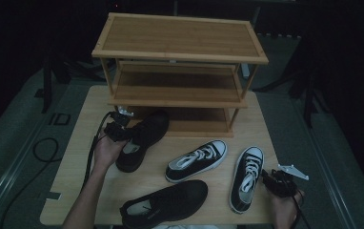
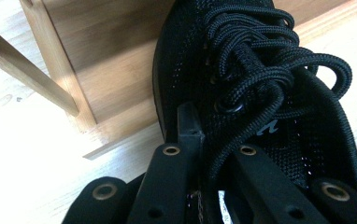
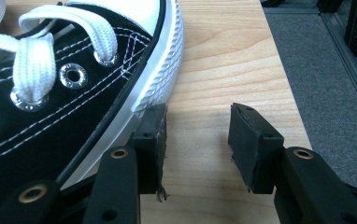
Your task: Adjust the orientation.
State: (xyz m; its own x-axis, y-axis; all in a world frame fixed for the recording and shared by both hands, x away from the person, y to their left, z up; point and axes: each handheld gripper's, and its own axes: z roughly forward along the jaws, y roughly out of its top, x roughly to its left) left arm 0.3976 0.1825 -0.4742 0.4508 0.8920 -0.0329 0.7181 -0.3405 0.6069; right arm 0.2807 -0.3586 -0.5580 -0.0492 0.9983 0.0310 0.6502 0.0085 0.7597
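Hiding one pad inside the black mesh sneaker (image 1: 142, 138), left tool (image 1: 119, 128) clamped on its collar beside the bamboo shoe rack (image 1: 180, 76); right tool (image 3: 197, 135) wide apart, empty, beside canvas sneaker (image 3: 64, 93) on tabletop (image 3: 214, 56).

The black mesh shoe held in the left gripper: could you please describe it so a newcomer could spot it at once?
Start at the wooden shoe rack at the table's far edge. At its lowest shelf, toward the left, the left gripper is shut on the collar of a black mesh shoe, toe pointing at the rack. Unlike the two white-laced canvas sneakers, it is all black; the other black shoe lies at the near edge.
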